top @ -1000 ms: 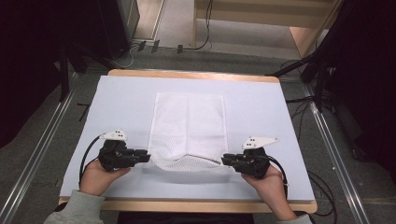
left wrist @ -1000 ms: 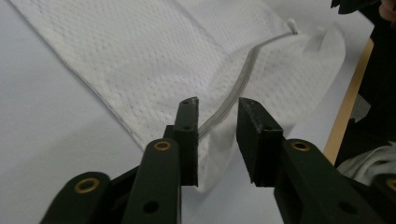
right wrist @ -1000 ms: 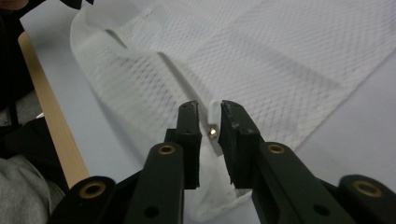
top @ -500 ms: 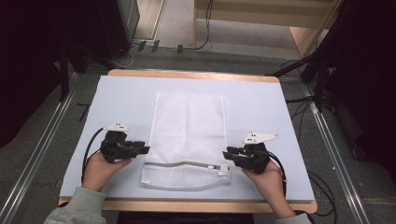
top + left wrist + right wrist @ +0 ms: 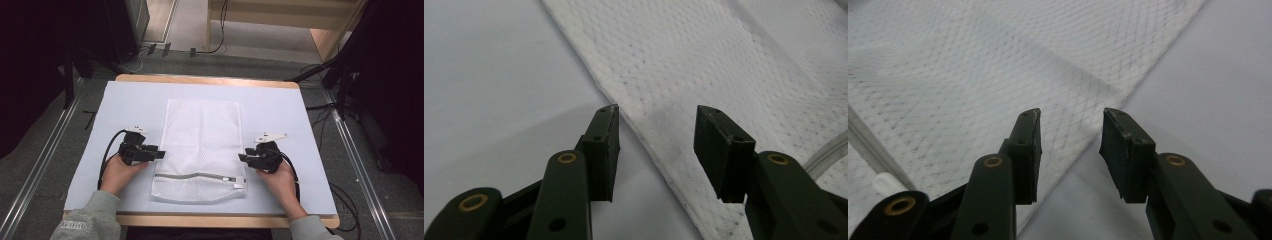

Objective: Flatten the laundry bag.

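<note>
mesh bag (image 5: 734, 80) cut off by both gripper views' edges; zipper pull (image 5: 240, 185) too small to make out

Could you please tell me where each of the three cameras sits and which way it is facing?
High view: above the person's side, looking forward and down on the table; forearms, hands and both grippers show.
Left gripper view: rides the left gripper, open over the mesh bag's edge.
Right gripper view: rides the right gripper, open at the bag's opposite edge.
Shared: all three show the bag on the pale table cover.
</note>
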Available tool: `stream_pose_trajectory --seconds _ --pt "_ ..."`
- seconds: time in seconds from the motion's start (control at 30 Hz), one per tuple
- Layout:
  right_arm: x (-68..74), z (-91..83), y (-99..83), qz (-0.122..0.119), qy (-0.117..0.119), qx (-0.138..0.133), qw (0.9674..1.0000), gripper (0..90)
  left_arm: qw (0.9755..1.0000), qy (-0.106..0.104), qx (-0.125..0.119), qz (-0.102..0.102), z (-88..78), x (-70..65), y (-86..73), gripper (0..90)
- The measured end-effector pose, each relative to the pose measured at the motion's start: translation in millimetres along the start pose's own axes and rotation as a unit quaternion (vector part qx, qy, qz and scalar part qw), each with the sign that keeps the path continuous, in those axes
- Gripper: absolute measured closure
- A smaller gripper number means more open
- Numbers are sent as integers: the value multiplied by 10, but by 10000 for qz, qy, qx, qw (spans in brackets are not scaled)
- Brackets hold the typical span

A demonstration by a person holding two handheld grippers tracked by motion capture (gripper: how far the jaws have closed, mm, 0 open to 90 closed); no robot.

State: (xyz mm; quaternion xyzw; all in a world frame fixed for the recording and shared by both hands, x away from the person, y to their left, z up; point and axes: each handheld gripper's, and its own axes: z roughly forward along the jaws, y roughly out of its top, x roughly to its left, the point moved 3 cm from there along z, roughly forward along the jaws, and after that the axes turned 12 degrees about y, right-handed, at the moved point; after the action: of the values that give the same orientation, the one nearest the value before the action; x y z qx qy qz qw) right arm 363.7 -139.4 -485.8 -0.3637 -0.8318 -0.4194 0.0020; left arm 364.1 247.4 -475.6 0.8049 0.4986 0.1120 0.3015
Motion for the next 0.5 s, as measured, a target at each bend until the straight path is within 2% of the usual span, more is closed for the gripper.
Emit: stream_pose_trajectory --seconds 0.13,0.23,0.4,0.47,0.5 --pt "-32 83 7 57 -49 124 9999 619 10000 4 -40 35 21 -49 -6 578" --pt "-26 122 13 3 -76 144 9999 655 9998 169 -63 117 34 -80 -9 644" --pt "-26 133 27 4 -300 207 9993 790 9995 282 -74 132 52 -69 -6 787" --pt "-38 135 40 134 -257 209 9994 844 9997 227 -60 76 63 -54 -1 849" --pt "-44 138 49 158 -204 234 9994 876 9999 110 -40 17 75 -50 1 874"
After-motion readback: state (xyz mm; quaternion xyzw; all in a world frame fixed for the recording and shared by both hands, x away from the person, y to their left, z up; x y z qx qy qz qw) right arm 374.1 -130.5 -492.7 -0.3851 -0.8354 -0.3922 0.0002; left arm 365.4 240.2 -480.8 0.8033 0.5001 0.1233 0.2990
